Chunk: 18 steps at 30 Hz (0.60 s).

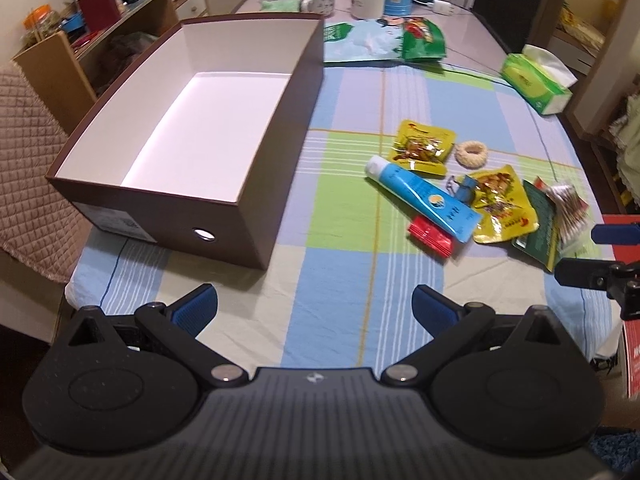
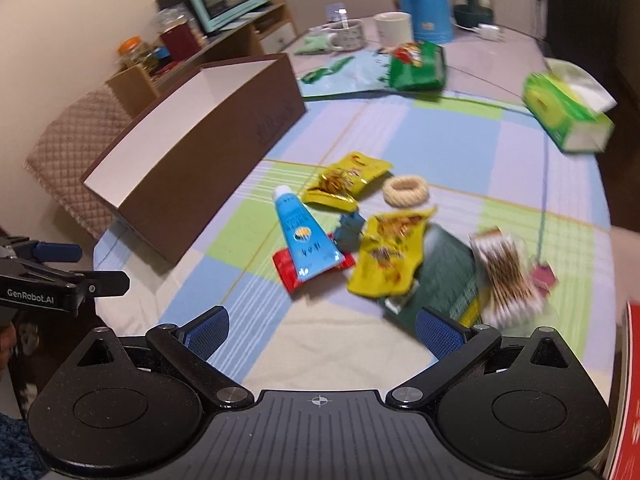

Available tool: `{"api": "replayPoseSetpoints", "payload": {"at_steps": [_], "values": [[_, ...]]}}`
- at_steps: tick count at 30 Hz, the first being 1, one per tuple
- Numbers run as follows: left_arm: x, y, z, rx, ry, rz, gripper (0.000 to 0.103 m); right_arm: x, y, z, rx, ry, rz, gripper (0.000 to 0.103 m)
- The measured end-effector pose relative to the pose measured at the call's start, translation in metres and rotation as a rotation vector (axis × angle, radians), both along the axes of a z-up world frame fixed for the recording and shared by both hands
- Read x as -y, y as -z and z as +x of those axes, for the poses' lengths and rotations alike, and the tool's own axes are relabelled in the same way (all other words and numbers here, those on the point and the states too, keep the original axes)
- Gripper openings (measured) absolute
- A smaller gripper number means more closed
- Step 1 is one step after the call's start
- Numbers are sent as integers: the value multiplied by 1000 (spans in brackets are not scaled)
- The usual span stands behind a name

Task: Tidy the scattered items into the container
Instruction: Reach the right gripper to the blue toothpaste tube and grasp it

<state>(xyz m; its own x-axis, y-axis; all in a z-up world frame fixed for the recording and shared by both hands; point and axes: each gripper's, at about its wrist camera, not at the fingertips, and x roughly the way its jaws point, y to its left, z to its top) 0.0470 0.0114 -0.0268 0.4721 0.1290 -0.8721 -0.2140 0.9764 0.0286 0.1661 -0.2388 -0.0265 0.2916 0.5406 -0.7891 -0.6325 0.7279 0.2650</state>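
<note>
Both claws gape wide, holding nothing: left claw (image 1: 315, 306), right claw (image 2: 322, 328). Brown white-lined cardboard box (image 1: 276, 168) ahead-left (bare inside); blue plastic tube (image 2: 301, 238) among scattered packets ahead of right claw.

Hidden, cut off or unclear, for your record:
- Red sachet (image 1: 430, 240): you see only its ends; the blue tube (image 1: 420, 196) lies across it.
- Dark green packet (image 1: 540, 224): partly covered by the yellow pouch (image 1: 502, 208) and the cotton swab pack (image 2: 508, 276), itself motion-blurred in your right wrist view.
- Small blue item (image 2: 349, 230) between tube and pouch: too blurred to identify.
- Right tongs (image 1: 600, 252): cut off at the left wrist view's edge.
- Box label (image 1: 114, 222): print unreadable.
</note>
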Motion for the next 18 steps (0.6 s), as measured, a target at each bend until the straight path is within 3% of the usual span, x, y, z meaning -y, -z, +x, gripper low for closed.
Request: {"api": "replayPoseSetpoints", "payload": {"at_steps": [6, 7, 8, 16, 18], "values": [[-14, 5, 9, 1, -65, 1, 102, -28, 15, 22, 41, -116, -31, 102], [-16, 5, 11, 0, -73, 2, 102, -34, 18, 25, 49, -140, -37, 96], [-18, 7, 13, -1, -78, 3, 102, -40, 21, 28, 55, -165, -41, 82], [-26, 13, 29, -13, -102, -16, 102, -86, 50, 57, 52, -285, -74, 78], [-29, 14, 33, -14, -114, -20, 102, -96, 56, 65, 38, -303, -80, 68]]}}
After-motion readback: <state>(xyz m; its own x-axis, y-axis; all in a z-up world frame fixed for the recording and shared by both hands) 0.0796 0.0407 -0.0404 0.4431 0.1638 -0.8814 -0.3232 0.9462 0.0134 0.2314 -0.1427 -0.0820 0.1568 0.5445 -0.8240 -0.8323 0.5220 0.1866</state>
